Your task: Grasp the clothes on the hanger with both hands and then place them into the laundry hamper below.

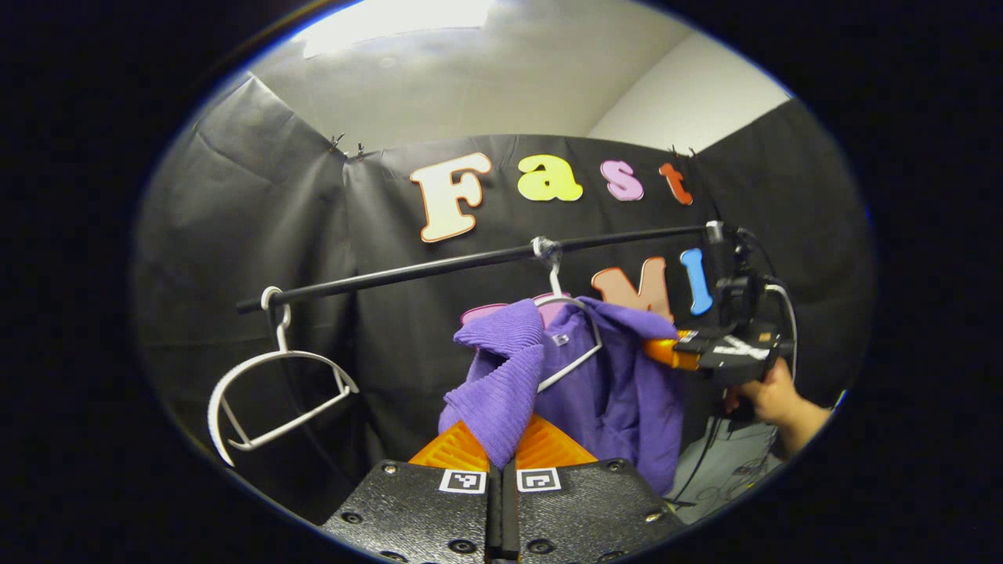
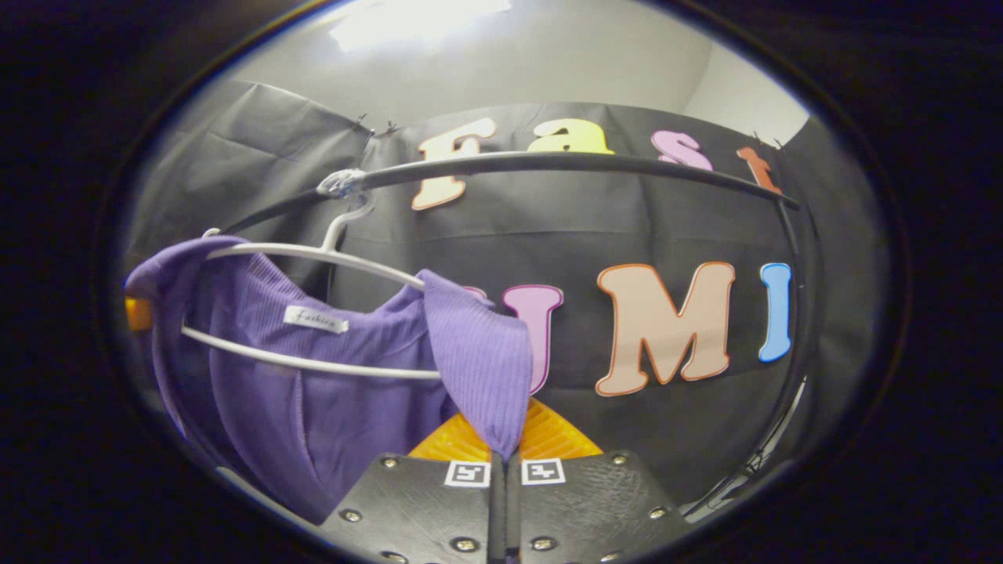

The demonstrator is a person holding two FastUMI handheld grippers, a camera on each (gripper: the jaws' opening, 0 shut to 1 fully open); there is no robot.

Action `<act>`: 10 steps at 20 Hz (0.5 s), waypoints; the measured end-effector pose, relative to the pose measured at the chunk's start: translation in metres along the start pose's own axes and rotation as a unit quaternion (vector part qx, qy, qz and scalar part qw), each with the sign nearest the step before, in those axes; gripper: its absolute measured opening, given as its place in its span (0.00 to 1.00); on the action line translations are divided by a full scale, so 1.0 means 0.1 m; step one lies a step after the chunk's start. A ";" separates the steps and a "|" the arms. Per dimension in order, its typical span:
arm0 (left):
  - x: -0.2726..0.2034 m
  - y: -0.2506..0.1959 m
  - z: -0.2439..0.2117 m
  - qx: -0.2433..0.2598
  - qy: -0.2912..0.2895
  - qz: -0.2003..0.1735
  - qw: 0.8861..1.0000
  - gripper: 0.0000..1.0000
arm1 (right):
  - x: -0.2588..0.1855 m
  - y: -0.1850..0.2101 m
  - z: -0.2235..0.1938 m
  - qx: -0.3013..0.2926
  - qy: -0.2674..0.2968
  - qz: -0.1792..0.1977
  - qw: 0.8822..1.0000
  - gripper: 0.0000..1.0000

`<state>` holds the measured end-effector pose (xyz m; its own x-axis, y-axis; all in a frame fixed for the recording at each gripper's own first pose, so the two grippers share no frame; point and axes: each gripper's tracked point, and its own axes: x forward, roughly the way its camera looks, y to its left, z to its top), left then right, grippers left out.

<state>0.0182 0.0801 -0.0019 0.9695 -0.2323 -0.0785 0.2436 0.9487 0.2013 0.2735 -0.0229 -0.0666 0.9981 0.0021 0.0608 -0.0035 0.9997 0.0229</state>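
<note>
- Between the jaws of the left gripper [image 1: 501, 462], in the left gripper view, a fold of the purple ribbed knit garment [image 1: 580, 376] runs down to a point; the jaws are pressed together on that fold.
- Above and just beyond these jaws, the garment drapes over a white wire hanger [image 1: 576, 356] whose hook loops over a black horizontal rail [image 1: 439, 268].
- Off to the right of the left jaws, the right gripper [image 1: 666, 351] reaches into the garment's far edge, with a person's hand [image 1: 772, 395] gripping its handle.
- To the left of the left jaws, well apart from the garment, a second white hanger [image 1: 270, 395] hangs bare on the same rail.
- Between the jaws of the right gripper [image 2: 501, 454], in the right gripper view, another ribbed purple corner of the garment [image 2: 313, 392] comes down; these jaws are also closed tight on the cloth.
- Up and to the left of the right jaws, the white hanger [image 2: 313, 254] shows from close, its lower bar crossing the neckline, where a small white label [image 2: 315, 319] is sewn.
- Above the right jaws, the black rail [image 2: 564, 163] arcs across.
</note>
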 end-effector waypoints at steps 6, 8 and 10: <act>-0.06 0.38 0.17 0.030 0.003 0.043 0.999 0.00 | 0.33 -0.25 0.17 -0.032 -0.024 -0.046 0.998 0.01; -0.05 0.48 0.30 0.034 -0.009 0.055 0.998 0.00 | 0.40 -0.30 0.22 -0.030 -0.029 -0.054 0.998 0.00; -0.02 0.62 0.46 0.041 -0.027 0.081 0.996 0.00 | 0.53 -0.37 0.31 -0.025 -0.033 -0.061 0.997 0.00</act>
<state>0.0326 0.1299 0.0553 0.9958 -0.0912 0.0126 0.0838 0.9544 0.2867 0.3251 -0.0601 -0.0334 0.9846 -0.1202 0.1272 0.1233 0.9922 -0.0162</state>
